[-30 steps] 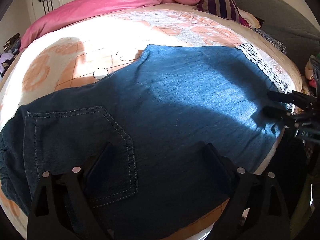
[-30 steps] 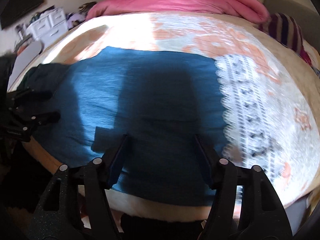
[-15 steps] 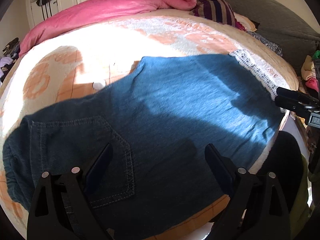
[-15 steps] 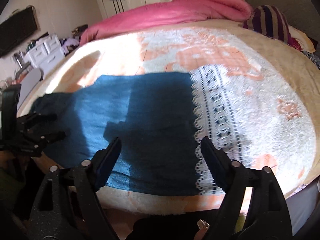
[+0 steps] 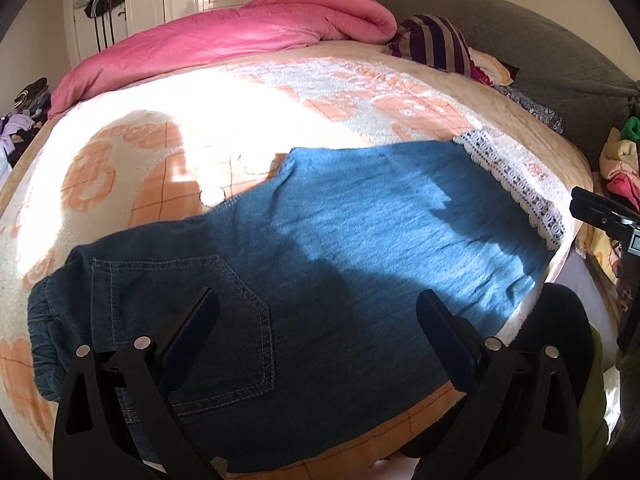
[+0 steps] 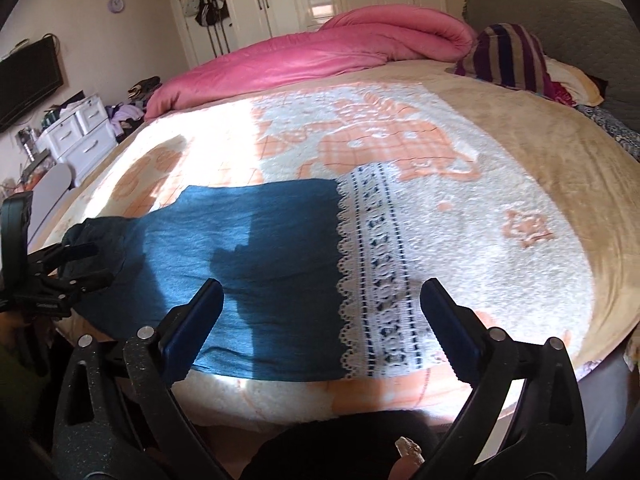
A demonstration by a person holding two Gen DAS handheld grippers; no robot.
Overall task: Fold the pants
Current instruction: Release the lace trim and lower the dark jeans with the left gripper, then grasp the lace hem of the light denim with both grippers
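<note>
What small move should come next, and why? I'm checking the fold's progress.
Probably bring the right gripper, jaws opening with nothing between them, down to the white lace-trimmed hem of the blue denim pants: they lie flat along the bed's near edge, and the left gripper hangs open over the waist pocket.

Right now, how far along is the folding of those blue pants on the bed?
Done: the pants lie flat on the bed blanket, pocket at one end and lace hem at the other, seemingly folded lengthwise. In hand: nothing. The left tongs and right tongs are both opening, held above the cloth with nothing between them. Left: probably the crosswise folds that bring hem towards waist.
</note>
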